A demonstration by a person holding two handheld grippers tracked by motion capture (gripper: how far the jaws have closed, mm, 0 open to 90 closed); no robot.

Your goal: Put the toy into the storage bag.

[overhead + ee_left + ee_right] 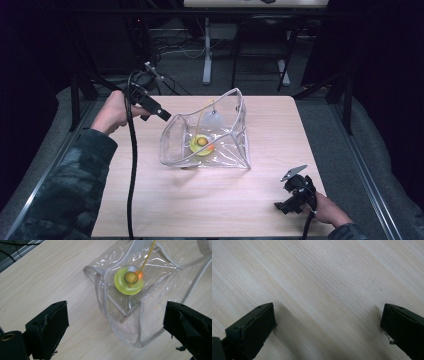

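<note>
You have a pale wood table (225, 200) on grey carpet (325, 120), a white desk leg (207, 50) and cables (170, 50) behind, dark surroundings.

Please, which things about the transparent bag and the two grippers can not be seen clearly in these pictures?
- Clear bag: its far end is cut off by the top edge in the left gripper view.
- Yellow-green toy: what it is; glare and creased plastic blur it.
- Right gripper: jaws too small and dark in the high view.
- Left gripper: fingertips too dark there.
</note>
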